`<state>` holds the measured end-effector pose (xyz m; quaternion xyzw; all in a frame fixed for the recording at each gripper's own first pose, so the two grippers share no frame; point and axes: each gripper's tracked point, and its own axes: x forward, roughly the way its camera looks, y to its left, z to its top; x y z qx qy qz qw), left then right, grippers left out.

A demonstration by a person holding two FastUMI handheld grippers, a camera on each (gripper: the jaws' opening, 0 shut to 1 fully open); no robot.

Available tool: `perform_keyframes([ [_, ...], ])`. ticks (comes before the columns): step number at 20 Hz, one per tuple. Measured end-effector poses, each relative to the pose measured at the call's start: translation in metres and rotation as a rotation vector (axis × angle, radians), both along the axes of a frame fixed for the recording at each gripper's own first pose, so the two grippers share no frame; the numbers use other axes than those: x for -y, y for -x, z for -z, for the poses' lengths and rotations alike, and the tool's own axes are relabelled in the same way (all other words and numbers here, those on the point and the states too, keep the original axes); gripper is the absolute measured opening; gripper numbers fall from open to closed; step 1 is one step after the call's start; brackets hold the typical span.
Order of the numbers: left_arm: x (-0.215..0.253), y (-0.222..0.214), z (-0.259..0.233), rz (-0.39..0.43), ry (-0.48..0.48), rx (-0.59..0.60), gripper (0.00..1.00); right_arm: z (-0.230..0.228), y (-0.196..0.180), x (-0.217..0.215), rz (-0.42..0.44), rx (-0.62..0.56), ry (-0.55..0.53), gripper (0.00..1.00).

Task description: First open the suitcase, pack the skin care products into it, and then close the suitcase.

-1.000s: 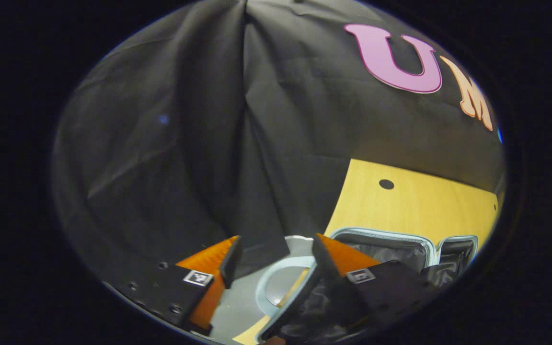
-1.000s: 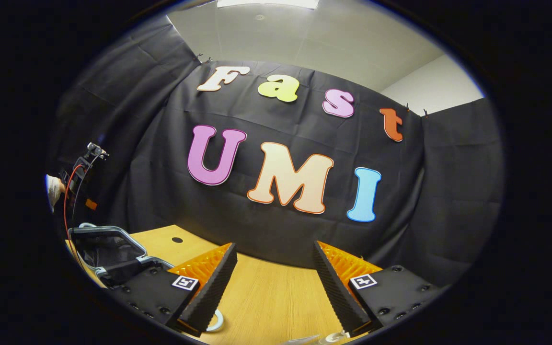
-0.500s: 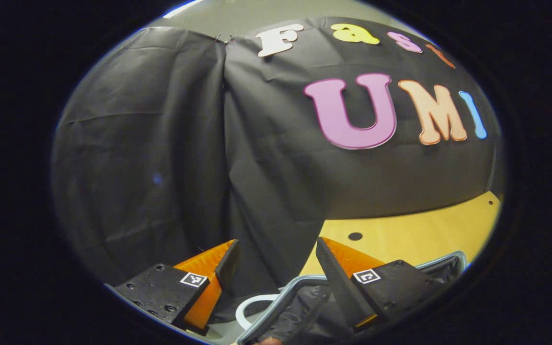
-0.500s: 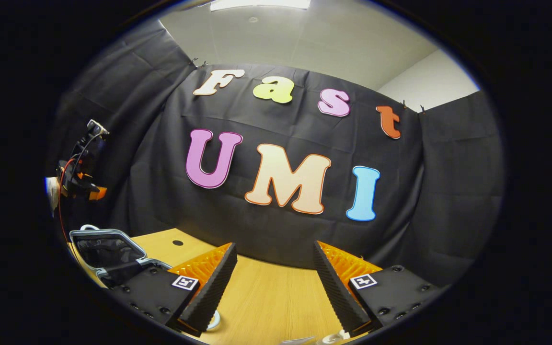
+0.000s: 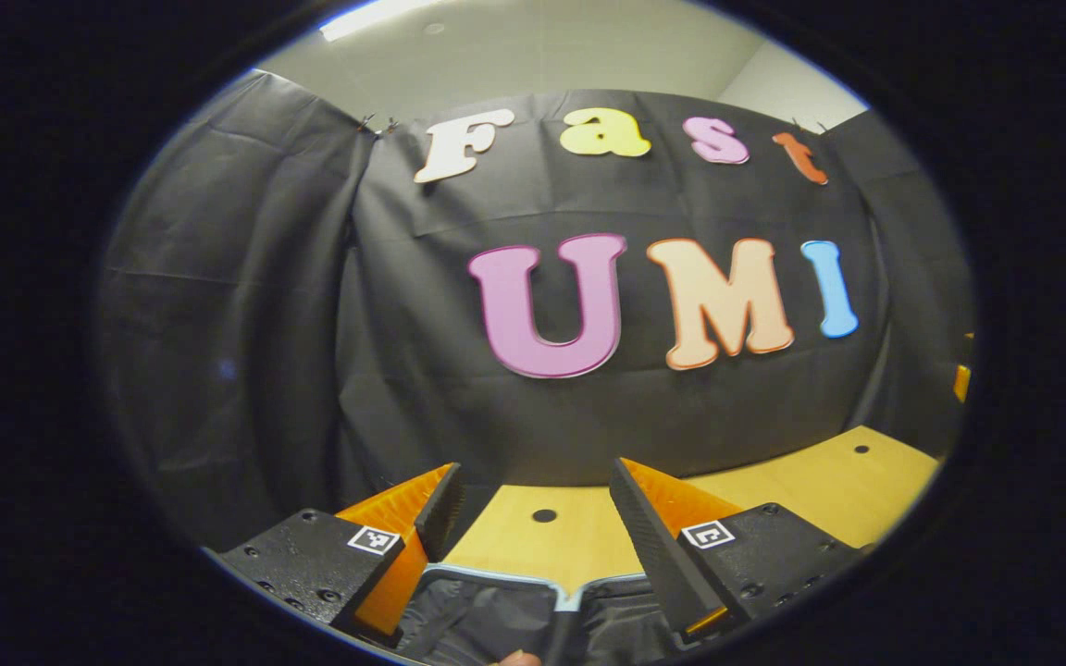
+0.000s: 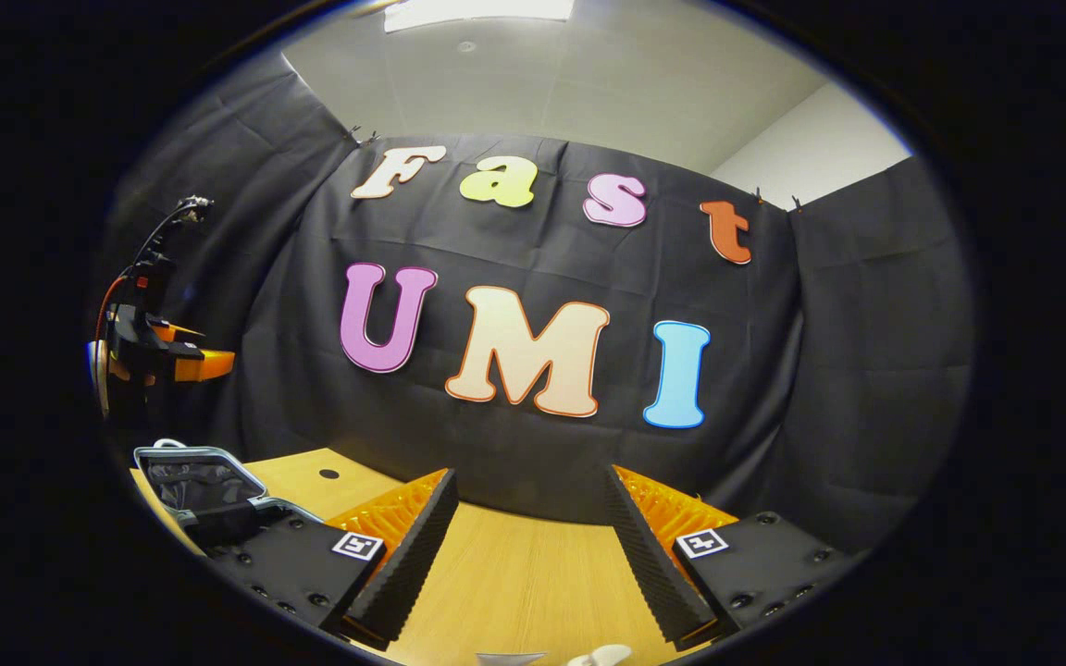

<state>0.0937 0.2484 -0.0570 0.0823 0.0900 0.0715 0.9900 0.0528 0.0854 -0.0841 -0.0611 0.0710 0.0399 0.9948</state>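
Observation:
The suitcase [image 6: 204, 481] lies open on the wooden table [image 6: 524, 573] at the left of the right gripper view, pale blue rim and black lining showing. In the left gripper view its rim [image 5: 496, 578] and lining sit just under my left gripper [image 5: 533, 481], which is open and holds nothing. My right gripper [image 6: 528, 481] is open too, above bare table. Small white tips of skin care products [image 6: 598, 655] peek in at the bottom edge. The left gripper [image 6: 191, 363] hangs in the air above the suitcase.
The table [image 5: 774, 481] runs back to the black cloth wall and has small round holes [image 5: 544, 515]. The wood between the suitcase and the right side is bare. An orange part [image 5: 960, 381] shows at the far right edge.
My left gripper has lifted and swung from the booth's corner toward the back wall; the suitcase has slid to the bottom of its view. The right gripper has barely shifted.

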Motion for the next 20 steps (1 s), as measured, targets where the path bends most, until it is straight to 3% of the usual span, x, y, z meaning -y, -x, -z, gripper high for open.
perform_keyframes([
  [12,0.237,0.008,0.021,0.332,0.109,-0.049,0.94,-0.005,0.014,0.097,0.029,0.013,-0.015,0.98],
  [20,0.341,0.033,0.065,0.481,0.165,-0.159,0.95,-0.004,0.028,0.142,0.048,0.004,-0.026,0.98],
])
